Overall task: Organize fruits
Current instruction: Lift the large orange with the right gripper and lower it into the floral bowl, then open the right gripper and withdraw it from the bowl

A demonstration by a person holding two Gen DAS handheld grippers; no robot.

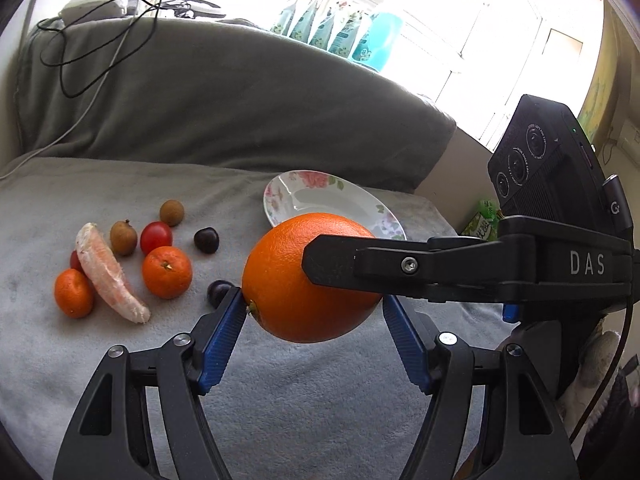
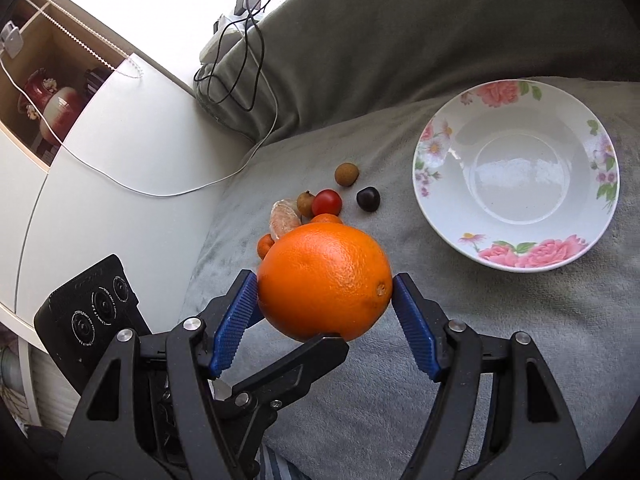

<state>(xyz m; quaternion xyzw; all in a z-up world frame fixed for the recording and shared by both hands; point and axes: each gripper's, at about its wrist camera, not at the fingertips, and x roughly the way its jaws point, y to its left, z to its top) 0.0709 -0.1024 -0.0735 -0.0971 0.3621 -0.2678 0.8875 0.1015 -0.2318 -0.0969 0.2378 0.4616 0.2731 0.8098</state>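
Observation:
A large orange (image 1: 292, 280) hangs in the air between both grippers. My left gripper (image 1: 313, 300) has its blue pads on the orange's two sides. My right gripper (image 2: 324, 286) also has its pads on the same orange (image 2: 324, 280), and one of its black fingers (image 1: 332, 264) crosses the fruit in the left wrist view. A white floral bowl (image 2: 444, 184) lies empty on the grey blanket to the right; it also shows in the left wrist view (image 1: 280, 196). Small fruits lie to the left: two mandarins (image 1: 167, 272), a peeled citrus segment (image 1: 108, 272), a cherry tomato (image 1: 156, 236), longans (image 1: 172, 212), dark cherries (image 1: 206, 240).
A grey blanket (image 1: 280, 380) covers the sofa seat, with a darker grey backrest (image 1: 224, 96) behind. Cables (image 2: 240, 64) trail over the backrest and a white cabinet (image 2: 120, 152) stands at the left. Bags (image 1: 340, 28) line the window sill.

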